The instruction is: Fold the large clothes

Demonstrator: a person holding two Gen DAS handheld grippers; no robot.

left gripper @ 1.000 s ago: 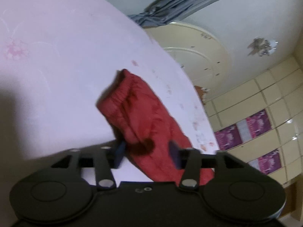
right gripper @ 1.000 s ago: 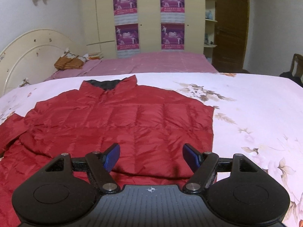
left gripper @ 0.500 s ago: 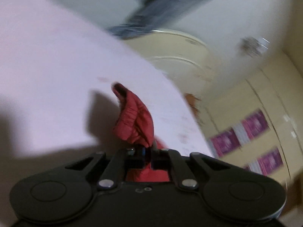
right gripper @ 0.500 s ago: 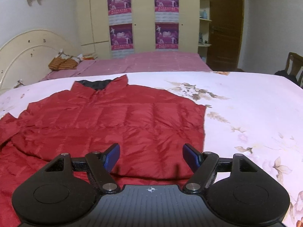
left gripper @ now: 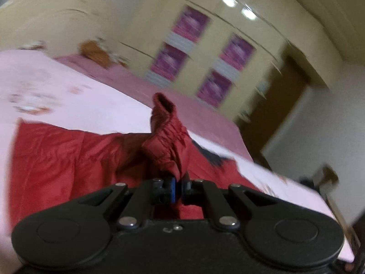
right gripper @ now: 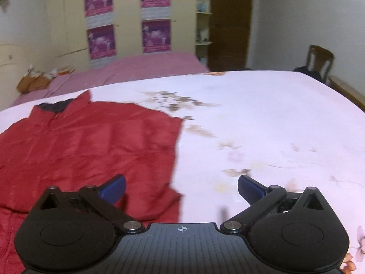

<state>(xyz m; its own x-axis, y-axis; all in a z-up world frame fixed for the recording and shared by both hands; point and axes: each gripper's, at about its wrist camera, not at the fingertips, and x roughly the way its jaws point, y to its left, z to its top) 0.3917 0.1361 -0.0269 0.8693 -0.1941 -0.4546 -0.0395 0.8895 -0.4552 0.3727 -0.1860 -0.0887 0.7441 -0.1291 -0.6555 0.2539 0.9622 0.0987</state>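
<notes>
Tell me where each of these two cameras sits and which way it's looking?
Left wrist: rides the left tool, looking tilted across the bed; its shut fingers pinch the red jacket's sleeve.
Right wrist: rides the right tool, facing the jacket's side edge; its blue fingers have just opened wide, empty.
Shared: red jacket, purple posters.

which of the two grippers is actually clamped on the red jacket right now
The left gripper: it is shut on the red jacket's sleeve cuff, bunched above it. The right gripper is wide open with nothing gripped.
</notes>
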